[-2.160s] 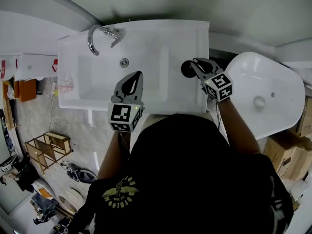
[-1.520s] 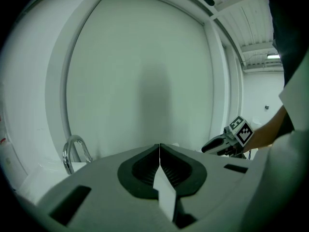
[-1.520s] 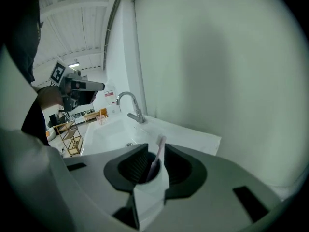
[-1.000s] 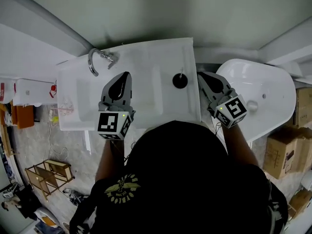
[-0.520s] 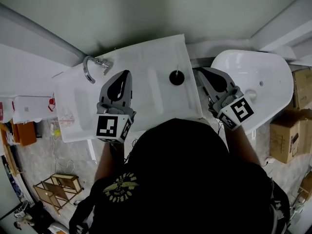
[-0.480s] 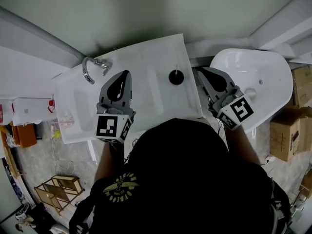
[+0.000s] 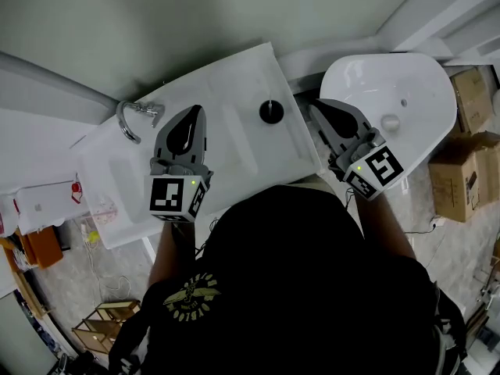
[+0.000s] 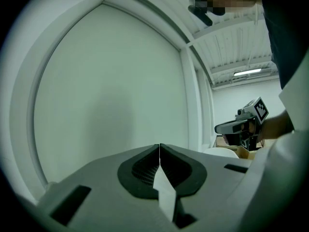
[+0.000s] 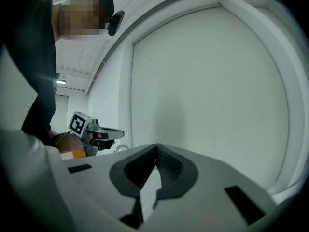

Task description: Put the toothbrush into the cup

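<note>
**Right gripper drawn back from the cup, both jaws empty**

The toothbrush shows only as a thin pale stub rising from the mouth of the dark cup in the head view, too small to read for certain. Neither gripper carries it and it lies nowhere else in sight, so I judge it to be inside the cup and the task as good as done. Little seems left beyond taking the arms away.

The cup stands upright on the flat ledge of the white washbasin, near its right edge. The right gripper's jaws are clenched together on nothing. Its tips are just right of the cup and apart from it, by the gap between the washbasin and a second white basin. The left gripper hovers over the washbasin's bowl, well apart from the cup. Its jaws are likewise pressed together and empty, and the tap is to its left.

About two seconds ago the right gripper's jaws were right at the cup; a second ago they were already clear, and they are clear now. The left gripper has hardly shifted over the bowl. The head has turned, so the washbasin now sits slanted in the view, with the cardboard boxes to the right
</note>
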